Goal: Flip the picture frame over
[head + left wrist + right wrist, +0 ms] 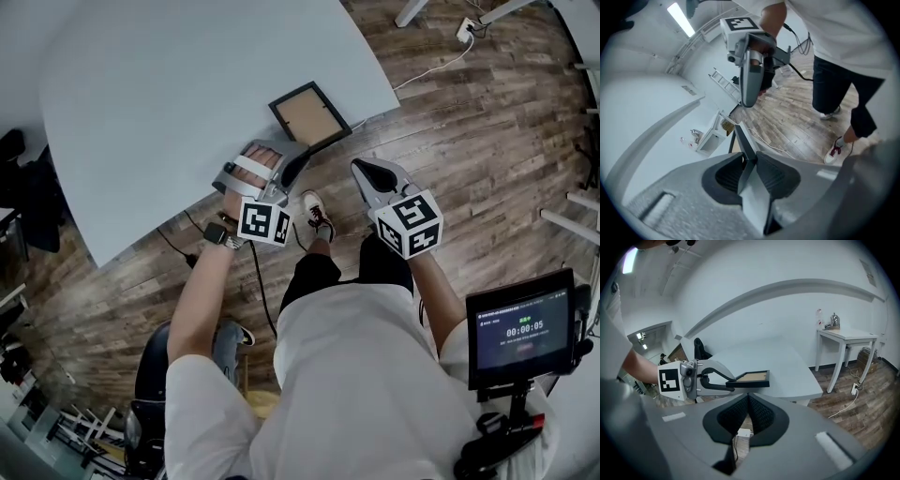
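The picture frame [307,114] is black with a brown backing board facing up, at the near edge of the white table [169,94]. My left gripper [292,161] is shut on its near corner. In the left gripper view the frame's thin dark edge [743,140] is pinched between the pads. In the right gripper view the frame [752,377] is held roughly level, a little above the tabletop. My right gripper [361,169] hangs over the wood floor to the right of the frame, shut on nothing, its pads meeting [747,399].
The table's curved edge runs just under the frame. Beside it are wood floor, the person's shoe [319,216] and a cable [431,70]. A screen on a stand [520,328] sits at the lower right. A small white side table [846,341] stands further off.
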A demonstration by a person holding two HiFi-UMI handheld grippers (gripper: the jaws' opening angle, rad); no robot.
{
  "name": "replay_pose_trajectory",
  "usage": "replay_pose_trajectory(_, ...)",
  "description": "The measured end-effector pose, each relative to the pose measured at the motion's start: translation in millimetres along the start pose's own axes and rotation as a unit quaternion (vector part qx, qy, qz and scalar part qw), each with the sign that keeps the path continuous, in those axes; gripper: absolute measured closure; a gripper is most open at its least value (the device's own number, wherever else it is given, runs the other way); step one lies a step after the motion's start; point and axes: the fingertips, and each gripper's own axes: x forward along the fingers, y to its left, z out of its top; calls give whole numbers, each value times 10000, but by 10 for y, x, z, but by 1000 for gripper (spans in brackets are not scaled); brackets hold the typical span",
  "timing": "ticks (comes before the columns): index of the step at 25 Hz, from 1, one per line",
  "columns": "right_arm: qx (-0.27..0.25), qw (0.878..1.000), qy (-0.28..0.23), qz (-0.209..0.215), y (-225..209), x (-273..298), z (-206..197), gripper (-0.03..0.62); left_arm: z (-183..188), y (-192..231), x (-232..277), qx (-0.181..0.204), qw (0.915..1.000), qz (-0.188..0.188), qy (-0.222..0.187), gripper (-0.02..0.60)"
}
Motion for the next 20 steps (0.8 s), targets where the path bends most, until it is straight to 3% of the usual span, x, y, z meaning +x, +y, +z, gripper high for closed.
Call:
replay_pose_trajectory(6,23,9999,-53,-99,-70,-10,41,591,7,182,5,-1447,9881,462,-246,494)
replay_pose_trajectory(10,-33,9999,-99,-108,-100,8,96,591,-75,324,-16,-2287,9695,829,-306,497)
replay_pose_trajectory(15,-203,9998,-69,-27,-138,14,108,591,-209,521,-95,-3258,9345,1407,-280,508)
replay_pose_trajectory(20,-382,9992,2,103,-65,135,110,591,-384,641,-261,-4240,8850,1918,-158,511)
